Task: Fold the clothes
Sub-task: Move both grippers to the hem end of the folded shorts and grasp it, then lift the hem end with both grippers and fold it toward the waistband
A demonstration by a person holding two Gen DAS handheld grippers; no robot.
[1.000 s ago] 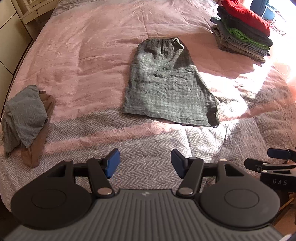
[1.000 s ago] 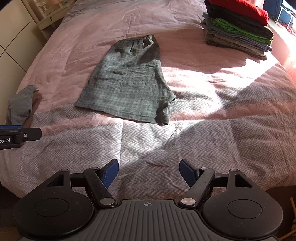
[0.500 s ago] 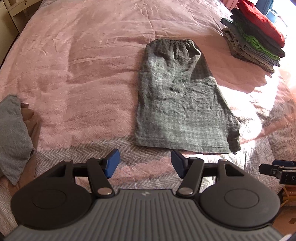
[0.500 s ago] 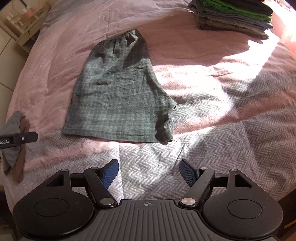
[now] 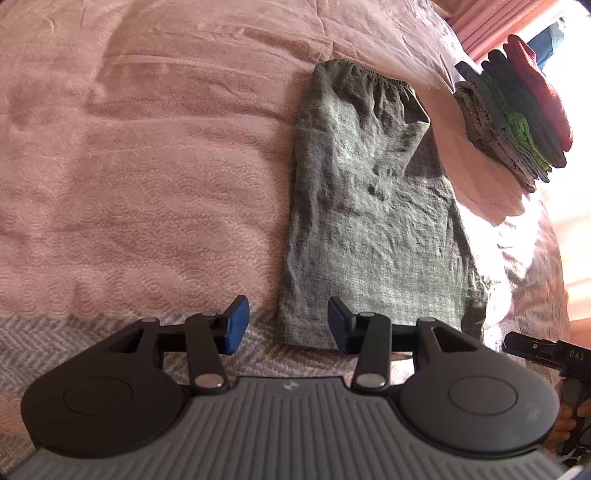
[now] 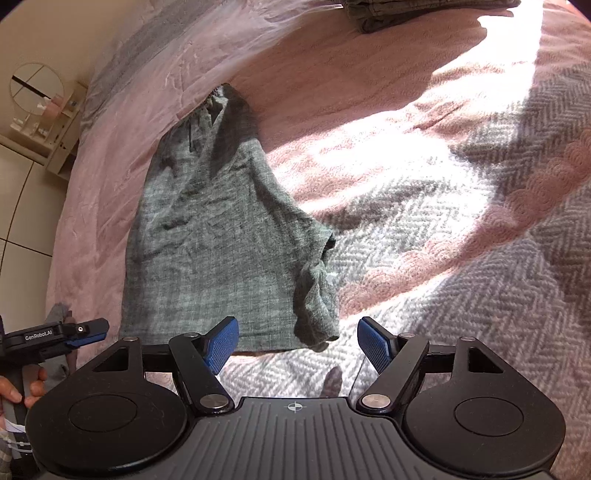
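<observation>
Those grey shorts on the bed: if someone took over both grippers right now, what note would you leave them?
Left gripper: open, empty, at the near left corner of the grey shorts.
Right gripper: open, empty, at the near right corner, where the hem is bunched.
Shorts lie flat on the pink bedspread, waistband at the far end.
Done: a stack of folded clothes sits beyond, to the right.
Left: grip both near corners and fold the shorts, probably toward the waistband, then add them to the stack.

Folded stack (image 6: 424, 14): cut by top edge in right wrist view, only bottom layers visible. Shorts (image 5: 369, 206) near hem partly hidden behind left tool (image 5: 288, 325) fingers. Shelf items (image 6: 40, 118) too small to identify.
</observation>
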